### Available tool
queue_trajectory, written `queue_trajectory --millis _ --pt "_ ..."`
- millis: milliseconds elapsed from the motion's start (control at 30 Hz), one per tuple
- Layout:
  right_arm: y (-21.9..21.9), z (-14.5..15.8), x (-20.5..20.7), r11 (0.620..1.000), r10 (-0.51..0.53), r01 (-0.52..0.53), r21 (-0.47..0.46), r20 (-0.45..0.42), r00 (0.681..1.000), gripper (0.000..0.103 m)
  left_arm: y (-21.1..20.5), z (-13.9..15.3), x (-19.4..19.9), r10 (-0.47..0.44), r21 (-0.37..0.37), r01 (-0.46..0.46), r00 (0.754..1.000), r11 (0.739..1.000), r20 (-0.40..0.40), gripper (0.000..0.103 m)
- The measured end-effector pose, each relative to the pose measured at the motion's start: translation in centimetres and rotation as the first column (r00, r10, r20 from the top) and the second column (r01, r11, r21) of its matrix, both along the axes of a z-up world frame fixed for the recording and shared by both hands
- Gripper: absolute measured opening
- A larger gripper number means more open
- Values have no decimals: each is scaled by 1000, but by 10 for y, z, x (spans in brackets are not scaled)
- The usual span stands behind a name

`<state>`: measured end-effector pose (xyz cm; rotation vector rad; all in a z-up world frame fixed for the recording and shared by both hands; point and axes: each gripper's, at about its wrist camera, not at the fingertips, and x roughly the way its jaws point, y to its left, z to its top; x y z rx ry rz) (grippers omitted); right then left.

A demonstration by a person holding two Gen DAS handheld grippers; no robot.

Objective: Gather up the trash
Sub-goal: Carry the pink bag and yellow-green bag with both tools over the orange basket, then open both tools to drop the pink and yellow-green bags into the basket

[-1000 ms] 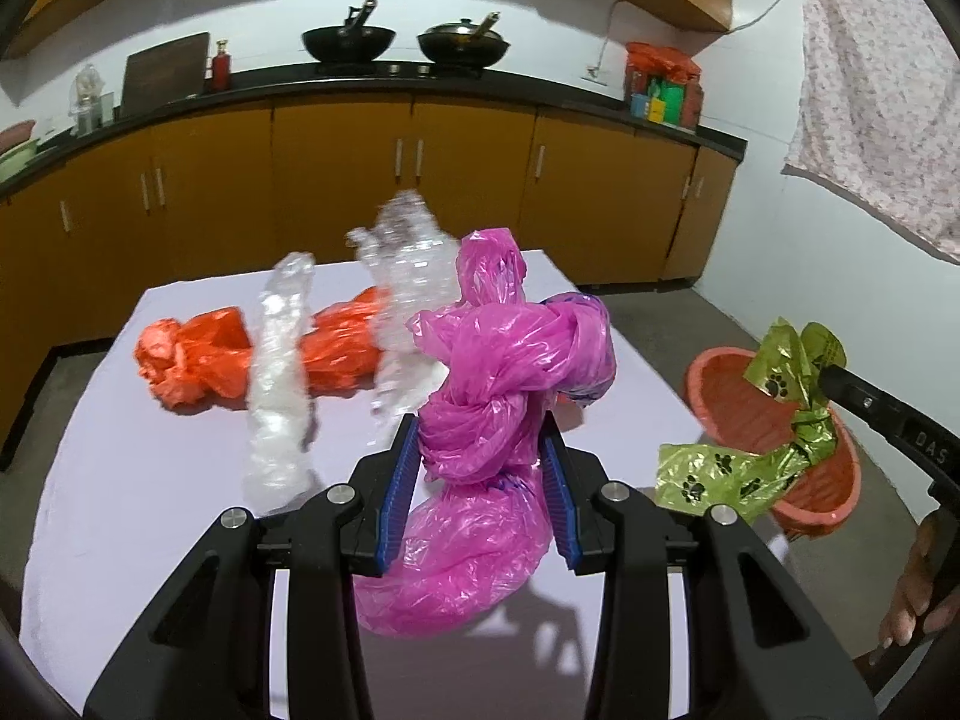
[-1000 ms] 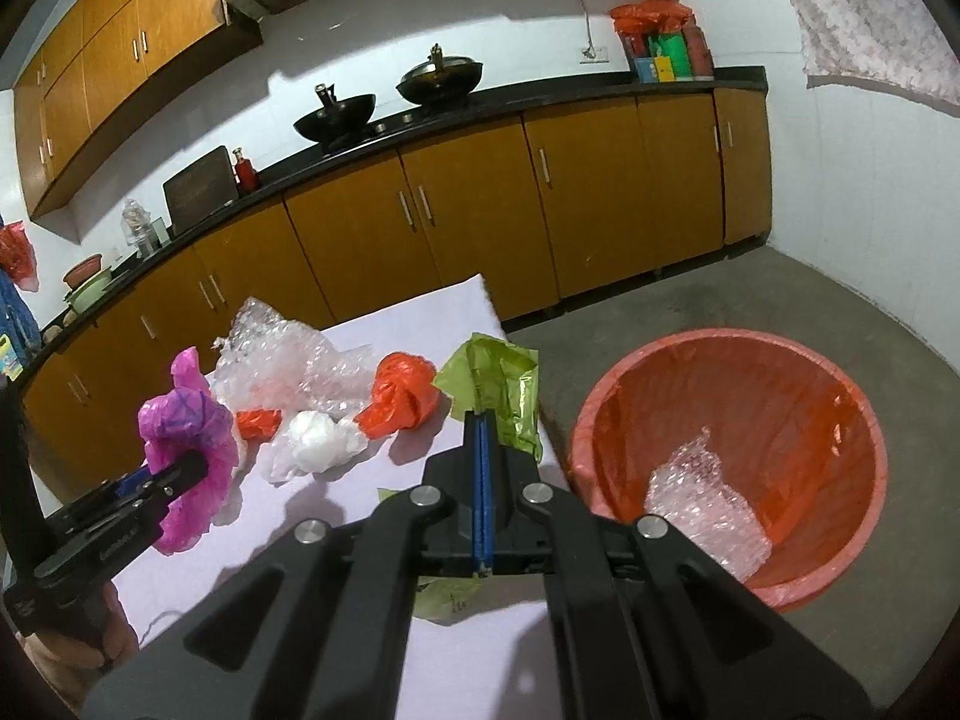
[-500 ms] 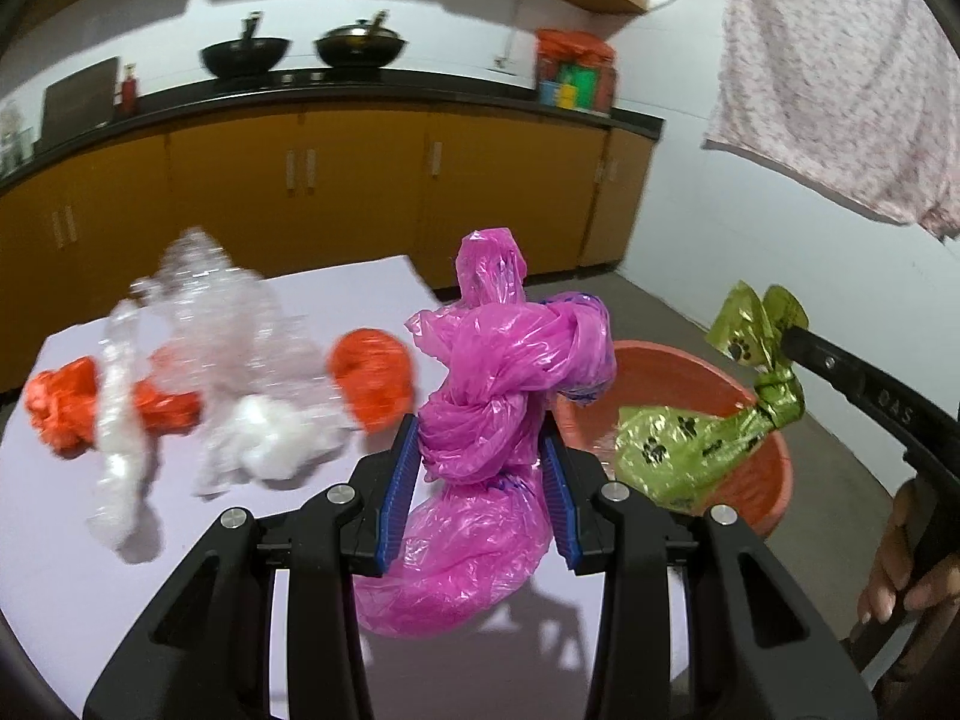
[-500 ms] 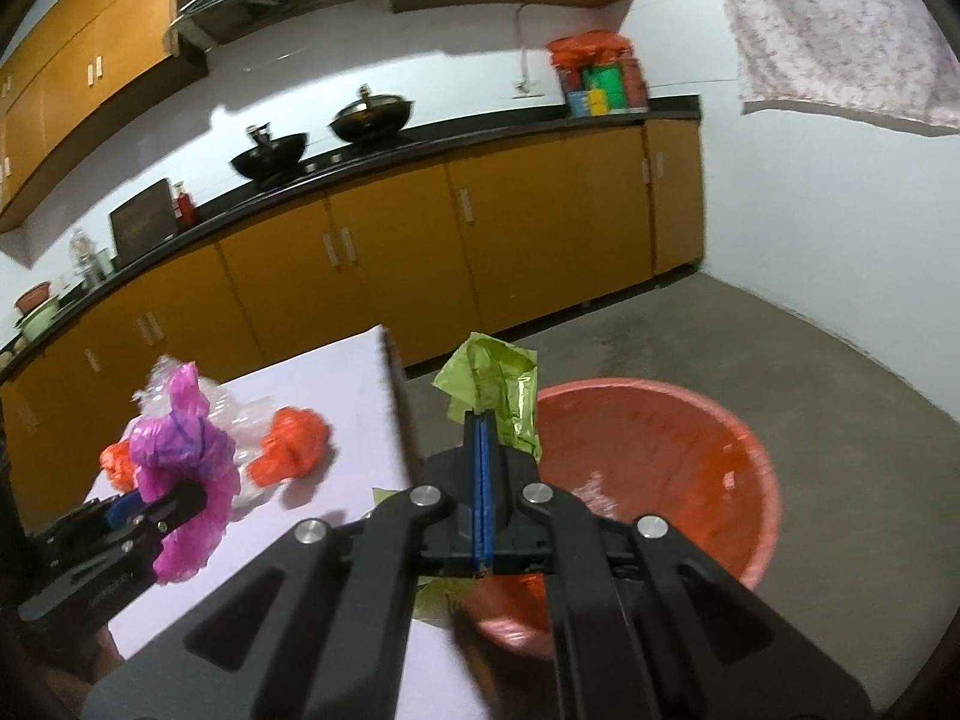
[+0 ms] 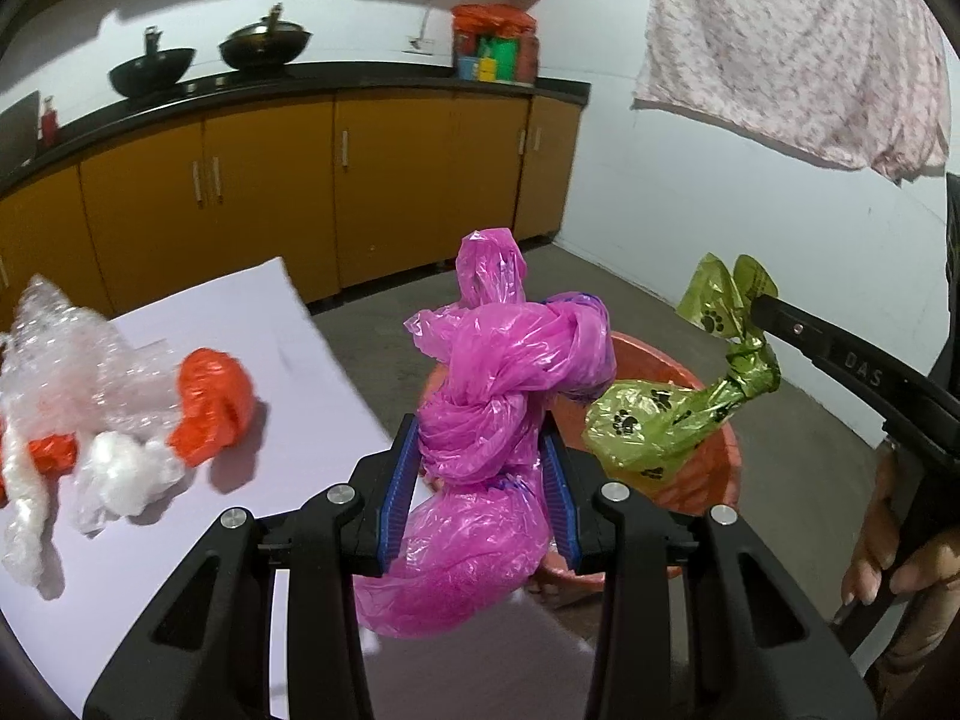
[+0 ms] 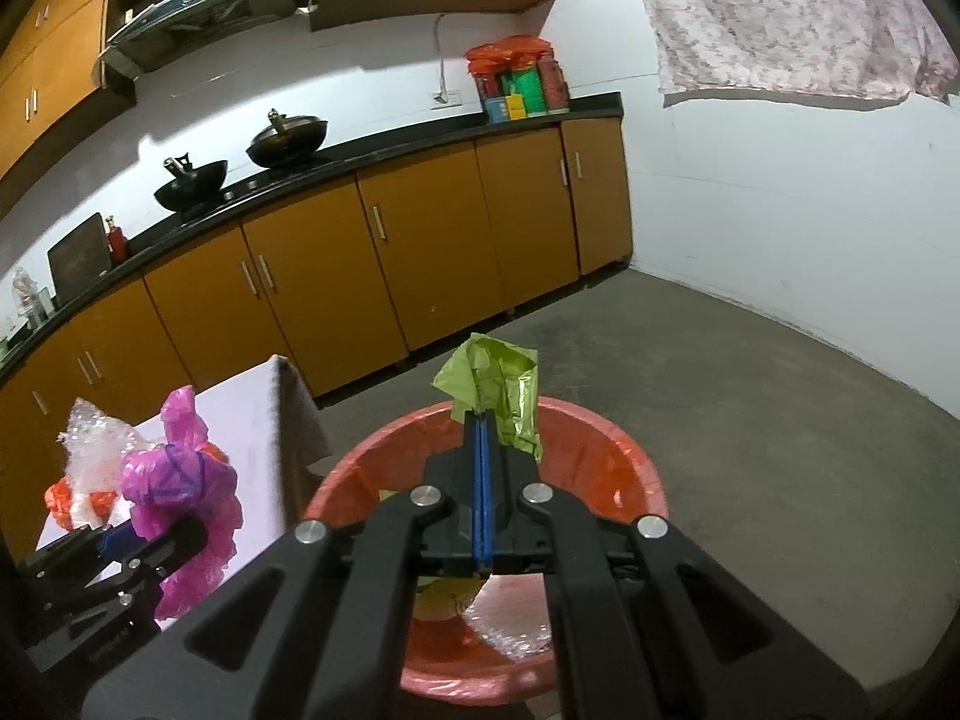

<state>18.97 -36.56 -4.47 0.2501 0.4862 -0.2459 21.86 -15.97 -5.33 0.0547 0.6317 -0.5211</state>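
Two hand-held grippers hovered at the edge of a white-covered table [image 5: 252, 312] in a kitchen with orange cabinets. The left gripper [image 5: 480, 480] was clamped on a knotted pink plastic bag [image 5: 498, 396], its blue pads squeezing the crumpled middle while loose film hung below. The right gripper [image 6: 482, 450] was pinched tight on the twisted neck of a green plastic bag [image 5: 666, 420] printed with black paw marks, which dangled over an orange bin [image 6: 630, 468] standing on the floor just beside the table. Inside the bin lay a piece of clear bubble wrap [image 6: 510, 618]. On the table remained an orange bag [image 5: 210, 402], more clear wrap [image 5: 66, 354] and a white wad [image 5: 120, 474]. All of this trash looked very light, soft and crushable, likely slippery, so knots and bunched folds seemed the safest places to hold. The only readable writing was "DAS" embossed on the right gripper's finger; jars on the counter were too blurred to read.
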Motion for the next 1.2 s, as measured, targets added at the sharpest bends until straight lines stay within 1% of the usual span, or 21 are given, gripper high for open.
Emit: queue_trajectory --millis 367,667,733,767,800,833,867,933,967,1000,1033,1067,1100,1133,1167,1200 --pt "-19 -13 10 999 -36 36 6 -8 999 2 -34 -20 10 -51 39 52 998 998 -29 40" --pt "-28 -19 15 999 -42 42 17 -9 999 3 -44 -26 17 -83 44 85 995 995 -48 41" --pt "-29 -19 15 999 -33 33 24 -6 999 7 -44 -28 17 -83 45 85 995 995 -50 47" --pt "-30 -19 14 999 -30 30 29 -5 1000 7 -42 -29 18 -86 43 89 995 995 -52 49" --pt "-29 -20 13 999 -29 29 32 -2 1000 7 -42 -30 18 -85 44 87 995 995 -54 54" --pt "-30 -21 12 999 -28 28 32 -6 1000 11 -42 -30 19 -82 44 84 995 995 -56 58" --pt "-30 -21 12 999 -28 28 34 -7 1000 14 -40 -31 19 -77 42 80 995 996 -61 59" --pt "-31 -22 9 999 -34 34 39 -8 999 25 -38 -32 21 -67 39 70 995 997 -70 60" --pt "-32 -23 7 998 -35 35 43 -8 999 26 -34 -32 21 -58 34 61 995 998 -77 60" --pt "-32 -23 5 998 -36 37 45 -8 999 31 -32 -32 22 -52 32 55 995 998 -80 60" --pt "-31 -22 3 998 -40 40 40 -8 999 43 -27 -32 22 -41 27 43 996 999 -85 61" --pt "-29 -21 1 999 -45 45 29 -7 999 50 -23 -31 22 -33 22 35 996 999 -89 62" --pt "-27 -19 -1 999 -49 49 11 -3 999 65 -18 -30 21 -23 16 24 996 1000 -90 64" --pt "-23 -17 -4 999 -51 51 -14 1 999 74 -10 -29 19 -6 10 7 996 1000 -91 66" --pt "-18 -15 -6 998 -45 45 -40 4 999 77 -5 -29 18 6 5 -6 996 1000 -93 67" --pt "-14 -13 -7 998 -36 36 -54 5 999 82 4 -29 16 25 -2 -25 995 1000 -96 68"
